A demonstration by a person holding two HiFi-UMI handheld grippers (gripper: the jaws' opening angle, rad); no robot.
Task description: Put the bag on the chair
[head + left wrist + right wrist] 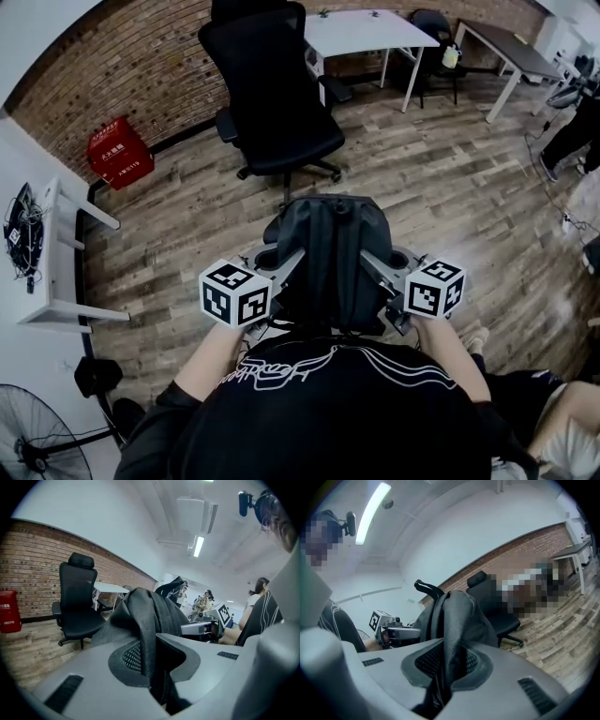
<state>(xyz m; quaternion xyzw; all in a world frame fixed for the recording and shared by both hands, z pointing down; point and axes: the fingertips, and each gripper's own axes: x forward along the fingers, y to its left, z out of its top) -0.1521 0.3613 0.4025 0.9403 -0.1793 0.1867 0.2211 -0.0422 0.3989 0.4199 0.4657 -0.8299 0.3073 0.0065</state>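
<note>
A dark grey backpack [333,253] hangs in the air in front of me, held from both sides. My left gripper [281,267] is shut on its left shoulder strap [145,639], which runs down between the jaws. My right gripper [382,272] is shut on the right strap [452,644] in the same way. The black office chair [277,103] stands on the wooden floor just beyond the bag, its seat facing me. The same chair [77,604] shows left of the bag in the left gripper view, and the chair [492,604] shows behind the bag in the right gripper view.
A white table [361,33] stands behind the chair by the brick wall. A red box [119,153] sits on the floor at the left. A white desk [56,253] and a fan [33,441] are at the near left. Another person [577,131] stands at the far right.
</note>
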